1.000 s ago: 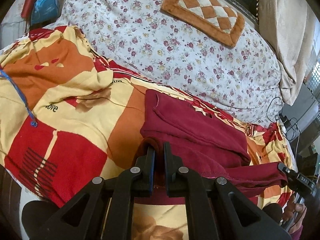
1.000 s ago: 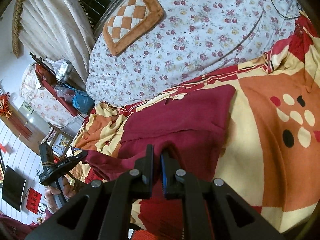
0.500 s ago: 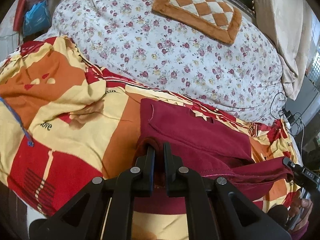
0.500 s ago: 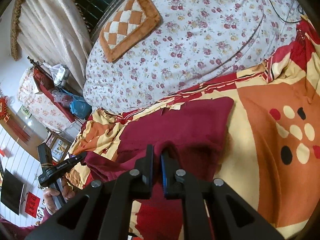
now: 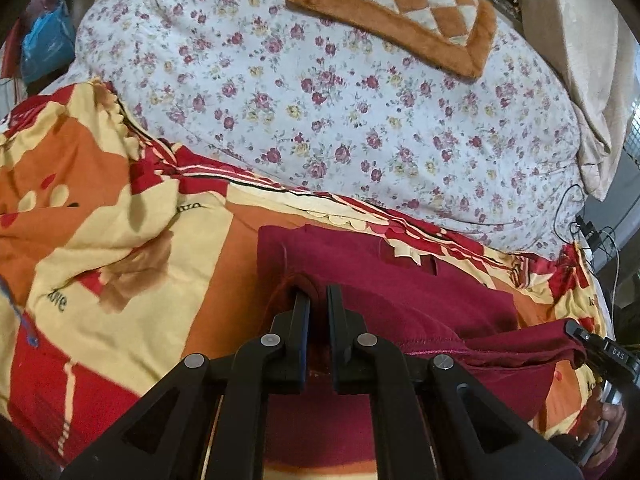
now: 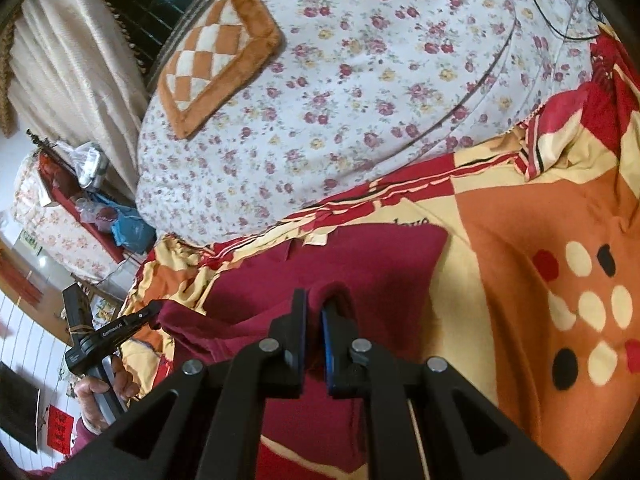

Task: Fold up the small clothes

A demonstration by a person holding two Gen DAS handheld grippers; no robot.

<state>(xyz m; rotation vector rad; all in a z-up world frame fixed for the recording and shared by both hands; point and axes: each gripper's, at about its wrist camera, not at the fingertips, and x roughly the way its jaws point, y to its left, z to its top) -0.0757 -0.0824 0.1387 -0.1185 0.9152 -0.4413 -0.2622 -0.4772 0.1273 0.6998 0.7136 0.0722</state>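
A dark red garment [image 5: 400, 280] lies on the orange, red and cream patterned blanket [image 5: 120, 240]; its near part is lifted and folded over toward the far part. My left gripper [image 5: 316, 292] is shut on the garment's near left edge. My right gripper [image 6: 314, 300] is shut on the garment [image 6: 340, 264] at its near right edge. Each gripper shows in the other's view, pinching the cloth: the right one in the left wrist view [image 5: 580, 340], the left one in the right wrist view [image 6: 132, 320].
A floral quilt [image 5: 340, 100] is bunched behind the garment, with an orange checkered cushion [image 5: 400, 12] on top. Beige curtains [image 6: 68, 60] hang behind. Cables [image 5: 588, 232] lie at the bed's right edge. A cluttered shelf [image 6: 88, 200] stands beyond the bed.
Both grippers have carried the garment's near edge forward, toward the far edge. The lifted fold now covers more of the garment.
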